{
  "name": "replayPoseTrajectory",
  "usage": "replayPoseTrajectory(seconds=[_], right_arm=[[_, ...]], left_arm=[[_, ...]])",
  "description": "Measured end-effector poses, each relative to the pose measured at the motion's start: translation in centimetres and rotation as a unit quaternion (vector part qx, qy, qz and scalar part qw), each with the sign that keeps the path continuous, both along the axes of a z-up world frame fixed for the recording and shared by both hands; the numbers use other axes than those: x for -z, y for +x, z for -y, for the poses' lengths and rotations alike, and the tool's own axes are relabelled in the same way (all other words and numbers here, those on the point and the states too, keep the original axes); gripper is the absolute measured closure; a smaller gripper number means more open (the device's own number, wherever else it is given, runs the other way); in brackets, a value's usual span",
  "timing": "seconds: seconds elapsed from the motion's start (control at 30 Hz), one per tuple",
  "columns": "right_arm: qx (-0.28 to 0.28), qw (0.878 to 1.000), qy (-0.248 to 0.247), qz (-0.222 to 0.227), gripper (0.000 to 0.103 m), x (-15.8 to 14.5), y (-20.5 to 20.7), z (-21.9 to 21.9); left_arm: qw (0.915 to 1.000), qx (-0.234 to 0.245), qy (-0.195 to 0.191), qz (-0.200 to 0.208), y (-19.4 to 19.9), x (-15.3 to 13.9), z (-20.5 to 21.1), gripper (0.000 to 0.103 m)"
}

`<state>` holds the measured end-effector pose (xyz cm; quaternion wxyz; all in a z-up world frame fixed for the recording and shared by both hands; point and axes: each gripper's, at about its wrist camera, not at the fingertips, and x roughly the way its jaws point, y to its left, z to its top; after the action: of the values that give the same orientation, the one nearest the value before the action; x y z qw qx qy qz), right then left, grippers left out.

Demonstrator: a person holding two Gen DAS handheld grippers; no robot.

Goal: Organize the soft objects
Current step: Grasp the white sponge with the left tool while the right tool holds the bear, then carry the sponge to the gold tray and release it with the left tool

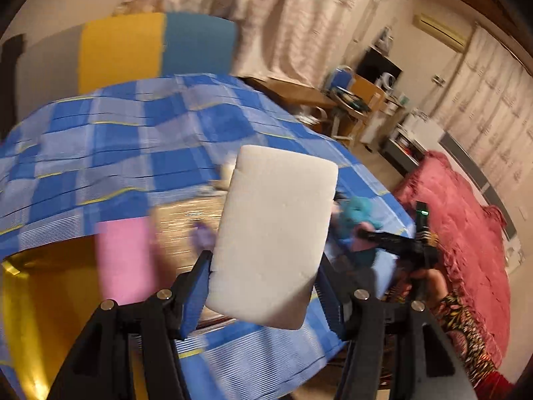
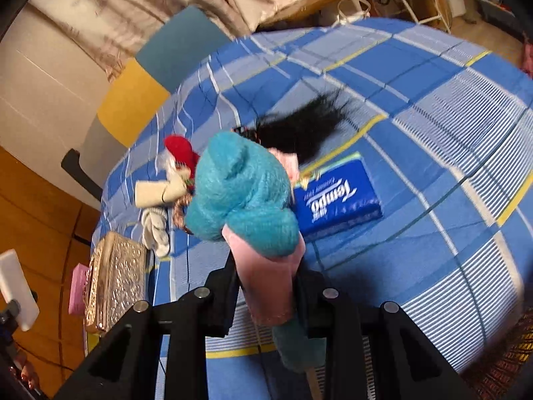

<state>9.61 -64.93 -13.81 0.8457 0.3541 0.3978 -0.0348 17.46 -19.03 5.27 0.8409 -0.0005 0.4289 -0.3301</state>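
Note:
My left gripper (image 1: 263, 266) is shut on a white foam block (image 1: 276, 233), which stands tilted between the blue pads above the bed's edge. The same block (image 2: 15, 286) shows at the far left of the right wrist view. My right gripper (image 2: 266, 276) is shut on a teal and pink plush doll (image 2: 243, 196) with black hair, held above the blue checked bed (image 2: 433, 133). The doll (image 1: 356, 213) and right gripper also appear low right in the left wrist view.
On the bed lie a blue tissue pack (image 2: 336, 200), a red-hatted doll (image 2: 178, 163) and white socks (image 2: 156, 230). A gold embossed box (image 2: 113, 283) and a pink sponge (image 2: 78, 286) sit at the bed's edge. A red blanket (image 1: 459, 233) lies to the right.

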Motion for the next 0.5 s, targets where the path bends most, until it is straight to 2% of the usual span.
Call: replayPoseTrajectory(seconds=[0.17,0.3,0.37,0.5], right_arm=[[0.014,1.000,0.008,-0.001,0.074,-0.3,-0.5,-1.0],[0.015,0.999,0.019,0.027,0.074,-1.8,-1.6,-3.2],[0.007,0.999,0.022,0.049,0.074,-3.3,-2.3,-5.0],[-0.029,0.995,0.029,0.090,0.074,-7.2,-3.4,-10.1]], left_arm=[[0.9963,-0.079,0.029,-0.018,3.1,2.3,-9.2,0.043],[0.9875,-0.132,0.058,-0.064,6.4,6.8,-16.0,0.043],[0.9825,-0.151,0.067,-0.086,7.5,8.8,-18.7,0.043],[0.9706,-0.179,0.114,-0.113,9.6,12.8,-22.7,0.043]])
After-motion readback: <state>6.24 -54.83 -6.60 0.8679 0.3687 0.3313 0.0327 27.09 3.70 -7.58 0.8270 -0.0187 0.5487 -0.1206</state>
